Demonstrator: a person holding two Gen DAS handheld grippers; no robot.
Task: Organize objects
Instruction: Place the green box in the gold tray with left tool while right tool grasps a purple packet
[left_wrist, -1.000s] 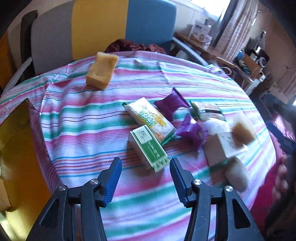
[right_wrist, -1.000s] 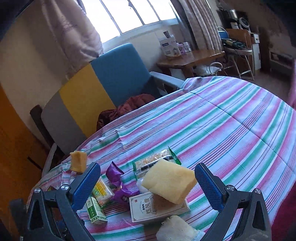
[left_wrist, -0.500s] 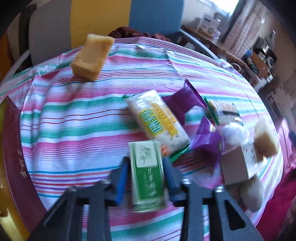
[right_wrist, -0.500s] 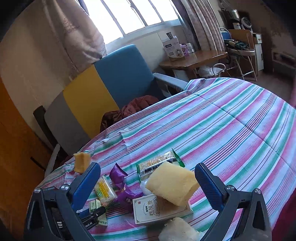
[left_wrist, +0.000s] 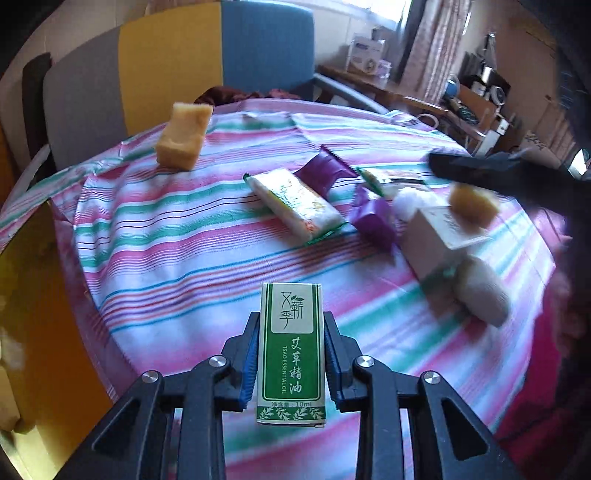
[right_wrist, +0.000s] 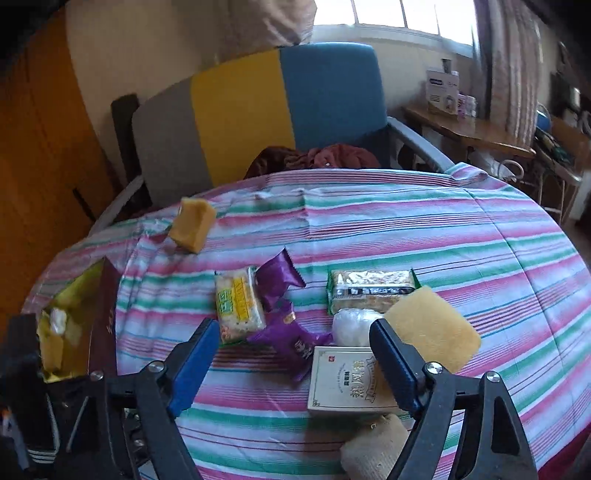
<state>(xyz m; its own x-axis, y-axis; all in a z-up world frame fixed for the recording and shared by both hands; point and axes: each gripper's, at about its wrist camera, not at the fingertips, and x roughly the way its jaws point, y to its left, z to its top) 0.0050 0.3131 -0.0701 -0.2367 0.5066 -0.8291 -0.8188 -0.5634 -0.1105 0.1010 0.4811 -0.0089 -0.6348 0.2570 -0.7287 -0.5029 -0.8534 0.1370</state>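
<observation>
My left gripper (left_wrist: 291, 325) is shut on a green and white essential oil box (left_wrist: 291, 354), held upright off the striped tablecloth (left_wrist: 166, 266). My right gripper (right_wrist: 293, 330) hangs over the pile with its jaws closing; a purple snack packet (right_wrist: 291, 341) lies on the cloth below the gap, and the pads touch nothing. Around it lie a yellow cracker pack (right_wrist: 238, 302), a second purple packet (right_wrist: 277, 277), a foil cracker pack (right_wrist: 369, 288), a white wad (right_wrist: 351, 325), a white carton (right_wrist: 343, 380) and a yellow sponge (right_wrist: 432, 328).
An orange sponge block (right_wrist: 192, 223) sits alone at the far left of the cloth. An open maroon box with yellow lining (right_wrist: 74, 325) stands at the table's left edge. A beige roll (right_wrist: 373, 446) lies near the front edge. A colour-block armchair (right_wrist: 258, 110) stands behind the table.
The left gripper closed on the green box and drew it up and away from the pile. The right gripper rolled and swung left, and its jaws stand narrower.
</observation>
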